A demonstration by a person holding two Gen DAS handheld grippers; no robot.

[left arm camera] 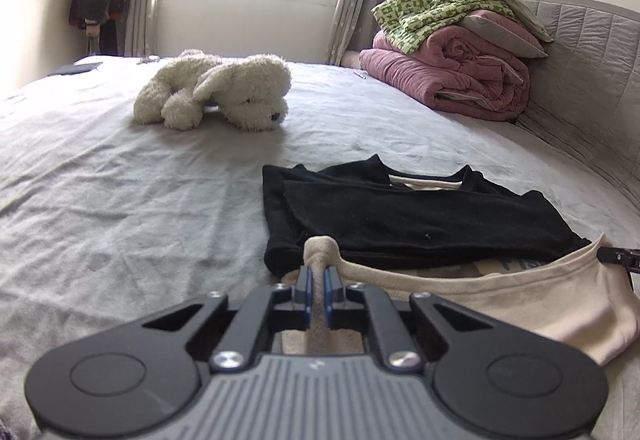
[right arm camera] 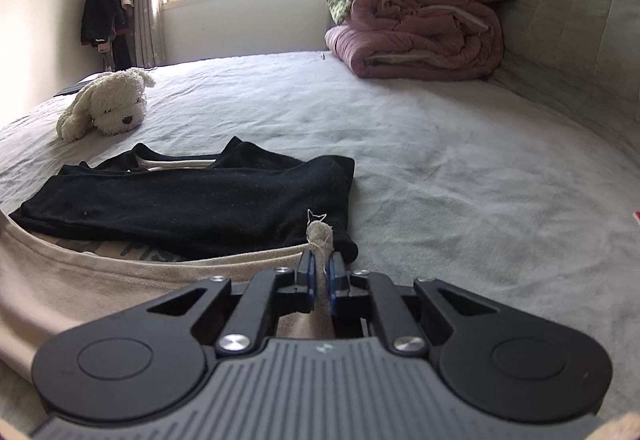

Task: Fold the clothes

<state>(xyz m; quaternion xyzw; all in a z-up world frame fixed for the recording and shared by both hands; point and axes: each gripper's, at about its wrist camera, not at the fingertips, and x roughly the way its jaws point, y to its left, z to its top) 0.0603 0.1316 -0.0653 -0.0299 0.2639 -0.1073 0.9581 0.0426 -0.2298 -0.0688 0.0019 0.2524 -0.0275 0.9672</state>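
- The left tongs [left arm camera: 317, 286] are clamping a bunched corner of the cream shirt [left arm camera: 540, 304], the cloth sticking up between the blue pads.
- The shirt is lying on the bed [left arm camera: 120, 200] in front of both tongs; its near hem is hanging as a sagging band between the two grips, with black sleeves [left arm camera: 400, 216] already folded in across its body.
- The right tongs [right arm camera: 321, 274] are pinching the opposite hem corner, closed tight on it, a loose thread showing at the tip.
- Judging from this, the step in hand is carrying the hem forward over the black part towards the collar.
- To do it well, both hands should be rising together and keeping level, so the band is pulling straight rather than drooping.
- The hands should be staying apart enough to hold the hem taut, then lowering it evenly.
- A risk: the folded sleeves dragging out of place.
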